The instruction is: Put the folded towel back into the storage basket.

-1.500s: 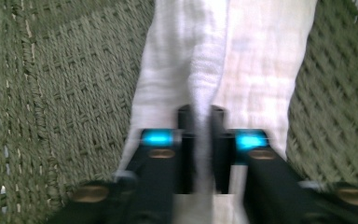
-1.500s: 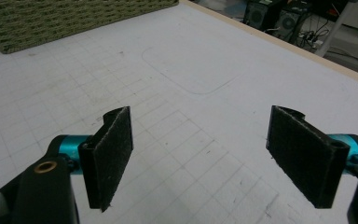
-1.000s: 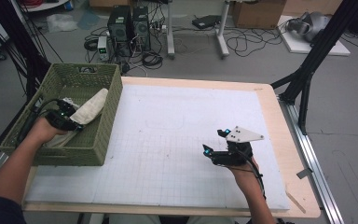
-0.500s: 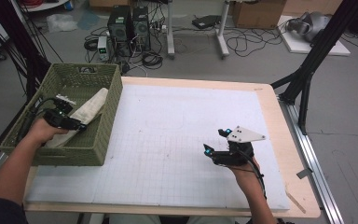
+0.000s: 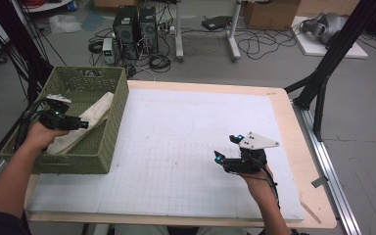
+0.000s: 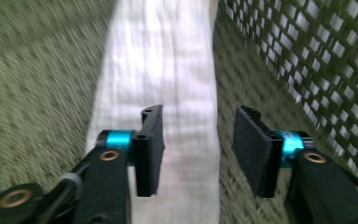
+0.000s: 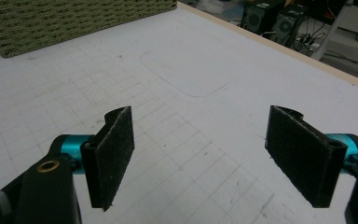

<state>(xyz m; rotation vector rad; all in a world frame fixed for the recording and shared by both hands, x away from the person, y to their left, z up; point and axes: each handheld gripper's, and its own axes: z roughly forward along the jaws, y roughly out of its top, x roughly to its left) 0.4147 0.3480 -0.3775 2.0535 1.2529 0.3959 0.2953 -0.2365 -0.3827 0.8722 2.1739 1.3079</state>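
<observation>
A folded white cloth (image 5: pixel 98 110) lies in the green woven basket (image 5: pixel 122 98) at the table's left. My left gripper (image 5: pixel 84 124) hovers inside the basket just over the cloth. Its jaws have just been opening and now stand apart. In the left gripper view the cloth (image 6: pixel 163 70) runs lengthwise under the left gripper (image 6: pixel 198 140), and neither pad presses on it. My right gripper (image 5: pixel 226 148) rests low over the white gridded mat (image 5: pixel 176 127) at the front right. In the right gripper view the right gripper (image 7: pixel 200 149) is open, with nothing between its pads.
The basket wall (image 6: pixel 317 56) rises close on one side of the left jaws. The mat (image 7: pixel 191 70) bears a faint rounded outline, and the basket (image 7: pixel 65 18) stands at its far end. Wooden table edge (image 5: pixel 293 122) at right; computers and cables lie on the floor beyond.
The left jaws have opened off the cloth, which now lies loose in the basket, and the left hand has drawn back slightly. The right gripper has not moved.
</observation>
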